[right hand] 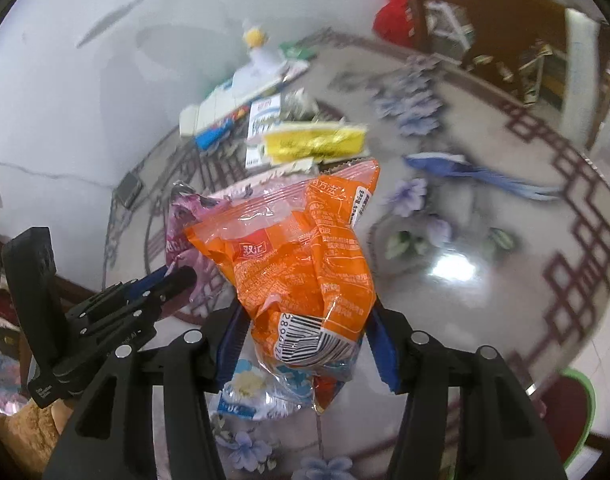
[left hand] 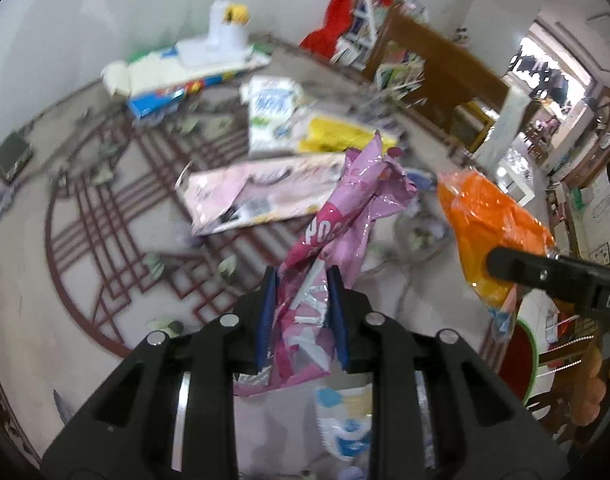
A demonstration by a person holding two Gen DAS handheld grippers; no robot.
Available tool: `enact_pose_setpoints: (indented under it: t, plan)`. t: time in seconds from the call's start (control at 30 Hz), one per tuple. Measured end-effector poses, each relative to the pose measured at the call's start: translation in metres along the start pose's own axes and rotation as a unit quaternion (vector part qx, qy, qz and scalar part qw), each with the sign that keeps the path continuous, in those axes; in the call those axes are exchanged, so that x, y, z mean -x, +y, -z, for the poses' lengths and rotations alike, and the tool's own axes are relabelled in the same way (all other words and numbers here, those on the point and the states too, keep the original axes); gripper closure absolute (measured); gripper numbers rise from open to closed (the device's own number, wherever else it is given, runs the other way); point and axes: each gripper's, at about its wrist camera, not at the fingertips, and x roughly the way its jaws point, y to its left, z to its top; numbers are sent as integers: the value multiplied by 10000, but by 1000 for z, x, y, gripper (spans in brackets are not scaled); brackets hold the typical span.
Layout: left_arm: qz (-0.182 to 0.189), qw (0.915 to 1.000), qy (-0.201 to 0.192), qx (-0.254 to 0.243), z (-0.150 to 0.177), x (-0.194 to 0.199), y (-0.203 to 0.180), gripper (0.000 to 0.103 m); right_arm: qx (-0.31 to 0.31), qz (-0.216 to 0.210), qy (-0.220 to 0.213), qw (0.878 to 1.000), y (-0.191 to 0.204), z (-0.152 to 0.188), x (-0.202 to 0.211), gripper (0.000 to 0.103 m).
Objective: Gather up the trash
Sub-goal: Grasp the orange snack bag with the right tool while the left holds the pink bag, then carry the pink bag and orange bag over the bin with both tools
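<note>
Left wrist view: shiny floor (left hand: 85,280) with red line pattern, white wall behind, brown cabinet (left hand: 437,76) at far right. Left gripper (left hand: 301,312) jaws squeezed on a crumpled pink wrapper (left hand: 345,220), held above floor. More wrappers lying beyond.

Right wrist view: same floor, bare shiny stretch to the right. Right gripper (right hand: 305,340) jaws clamped on an orange bag (right hand: 305,256) with barcode and Chinese writing. Yellow wrapper (right hand: 313,142) on floor behind.

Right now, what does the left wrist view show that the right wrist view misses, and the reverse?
Left wrist only: the left tool shut on a crumpled pink plastic wrapper.

Right wrist only: the right tool clamping an orange plastic snack bag near its barcode, and a blue-white feathery item on the floor.

Both: the yellow packet.
</note>
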Motion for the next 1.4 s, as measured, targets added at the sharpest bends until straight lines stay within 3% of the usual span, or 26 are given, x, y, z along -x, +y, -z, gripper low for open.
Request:
enact_pose_setpoints:
  t: [0.3,0.73,1.03,1.4]
  plan:
    - [484,9972,-287,-488,1,30,-54,78,-395,355,-650,9965,-16,34,67,49]
    - [1018,9899,-158,-970,17,38,-109,78,-1028,555,-891,9891,-48,85,110,49]
    - [1348,9797,-101,-1483,28,45,-153,78,-1432,781,-1068,9808,-77,111,136,49]
    - [1505,9714,50,-1836,39,43,-192,78,-2053,1004,-1267,9653,-115,147,162,49]
